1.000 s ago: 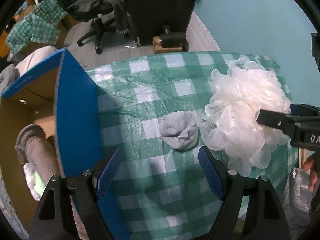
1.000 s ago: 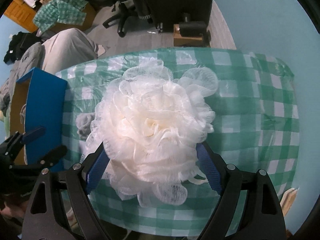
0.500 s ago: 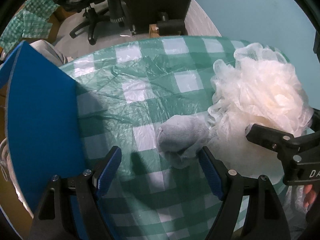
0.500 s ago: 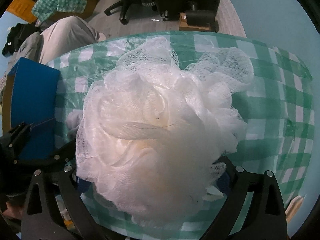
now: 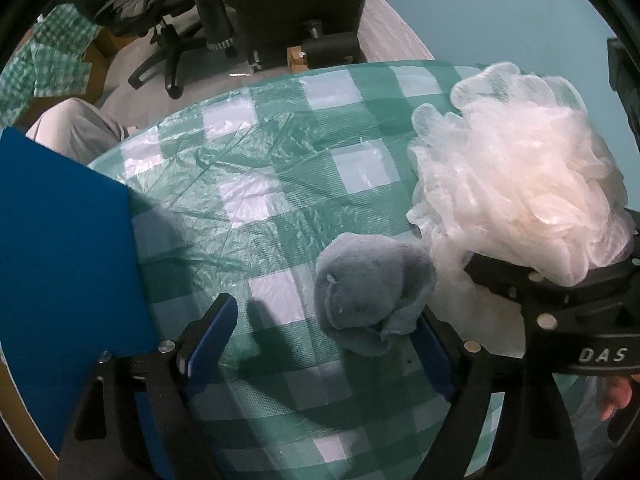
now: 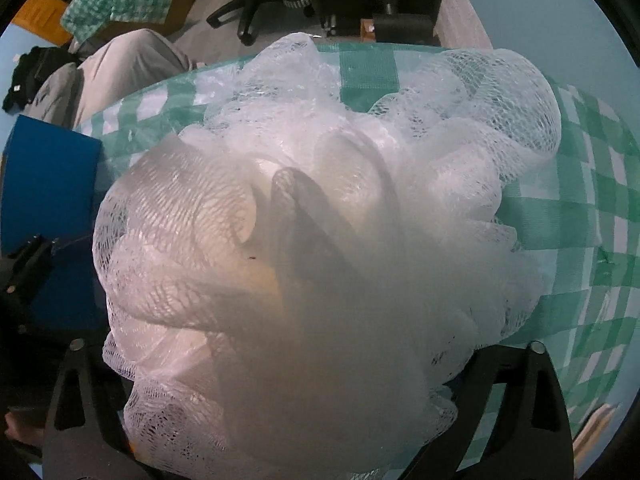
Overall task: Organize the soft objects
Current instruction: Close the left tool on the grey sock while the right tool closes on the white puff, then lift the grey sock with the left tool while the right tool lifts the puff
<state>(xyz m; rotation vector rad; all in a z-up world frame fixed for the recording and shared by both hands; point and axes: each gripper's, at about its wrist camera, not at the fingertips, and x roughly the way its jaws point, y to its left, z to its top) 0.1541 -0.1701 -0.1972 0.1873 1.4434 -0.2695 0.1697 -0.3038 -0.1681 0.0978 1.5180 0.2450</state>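
the left gripper (image 5: 324, 334) has been dropped down close over the grey sock ball (image 5: 370, 294), which now sits between the blue pads, hard against the right one, and the jaws are being opened a bit wider, so nothing is clamped yet. a second ago the sock was well ahead of the fingers, so a grab looks lined up. the right gripper (image 6: 304, 412) has been lowered too, and the white mesh bath pouf (image 6: 320, 240) now fills its view where the fingers were plainly seen before; the pads are hidden by the mesh, the jaws are being closed around it, but whether it's actually squeezed can't be told. both soft things are near the right edge of the green checked tablecloth (image 5: 256, 184), touching each other, with the blue box flap (image 5: 64, 240) at the left edge. count: one sock ball, one pouf, two grippers, one box. neither item is boxed yet, so the task looks about halfway into a double pickup.
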